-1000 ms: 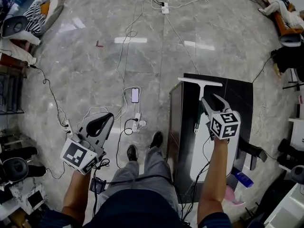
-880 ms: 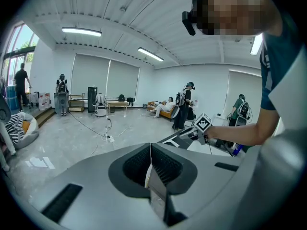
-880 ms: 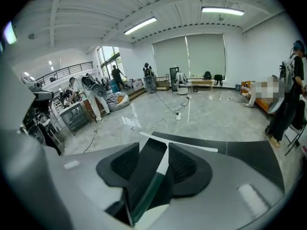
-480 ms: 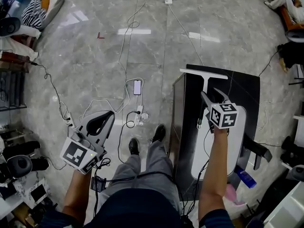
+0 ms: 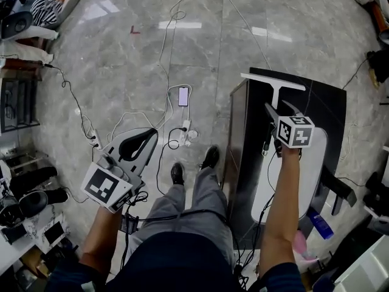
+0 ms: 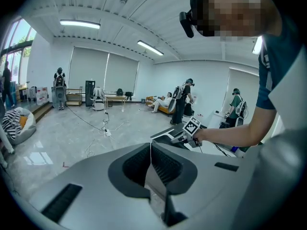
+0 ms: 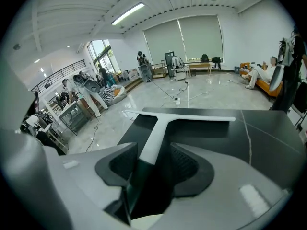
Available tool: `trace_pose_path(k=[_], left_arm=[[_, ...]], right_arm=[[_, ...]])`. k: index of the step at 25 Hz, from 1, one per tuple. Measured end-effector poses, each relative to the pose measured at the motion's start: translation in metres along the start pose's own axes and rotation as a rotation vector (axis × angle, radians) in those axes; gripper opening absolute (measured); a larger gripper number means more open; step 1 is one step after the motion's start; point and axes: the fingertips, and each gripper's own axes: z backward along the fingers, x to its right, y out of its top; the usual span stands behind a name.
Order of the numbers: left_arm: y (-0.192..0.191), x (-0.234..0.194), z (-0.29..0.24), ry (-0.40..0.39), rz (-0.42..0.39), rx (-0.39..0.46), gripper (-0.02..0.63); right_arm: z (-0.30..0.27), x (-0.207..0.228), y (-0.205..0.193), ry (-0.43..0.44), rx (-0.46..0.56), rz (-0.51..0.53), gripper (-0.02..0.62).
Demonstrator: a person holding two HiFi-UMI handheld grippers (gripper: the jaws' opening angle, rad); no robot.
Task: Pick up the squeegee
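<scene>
My left gripper [image 5: 150, 136] hung on the left above the grey marble floor [image 5: 121, 59], clear of the desk. In the left gripper view its jaws [image 6: 151, 145] were closed, their ribbed dark pads meeting along one thin line with nothing between them. On the floor just past it lay loose white cables [image 5: 167, 47] and a small dark phone [image 5: 183, 95] lying flat, and my black shoes [image 5: 177, 173] stood nearer to me.

To the right of those stood the glossy black desk [image 5: 325, 105], and on its far end lay the white T-shaped squeegee [image 5: 273, 83]. Its long narrow blade bar ran across the desk's far edge. A flat white neck came back from the middle of that bar towards me, widening slightly, and then gave way to a dark green handle. In the right gripper view the squeegee [image 7: 156, 140] lay flat on the desk [image 7: 268, 133], the blade bar crosswise and the neck pointing straight into my jaws.

My right gripper [image 5: 281, 109] stood over that handle, tilted downwards. Its jaws [image 7: 153, 158] had just been opening and were spread wide, with the dark handle running between them, closer to the left-hand pad than to the other. The pads were not pressing on it. Beneath my right forearm a white oval panel [image 5: 313, 157] lay on the near part of the desk.
</scene>
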Motion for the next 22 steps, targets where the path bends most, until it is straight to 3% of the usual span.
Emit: trace_pose_path(k=[3,4,7,14,22], left_arm=[[0.002,-0.007,-0.005,0.002,-0.004,-0.012,0.006],[0.004,-0.009,-0.005,0.004,-0.007,-0.006,0.006],[0.004,-0.011,0.006,0.015,-0.002,-0.018,0.007],[0.013,-0.031,0.038,0.05,-0.007,0.017,0.006],[0.022,-0.031,0.081,0.052,-0.033,0.074,0.007]], right_arm=[[0.001,0.011,0.006,-0.028,0.0,-0.006,0.207],[0.002,0.013,0.007,-0.036,-0.005,-0.011,0.15],[-0.001,0.01,0.001,-0.048,-0.013,-0.054,0.106],[0.022,-0.003,0.009,-0.127,0.025,-0.113,0.1],[0.079,-0.03,0.038,-0.13,0.107,-0.116,0.1]])
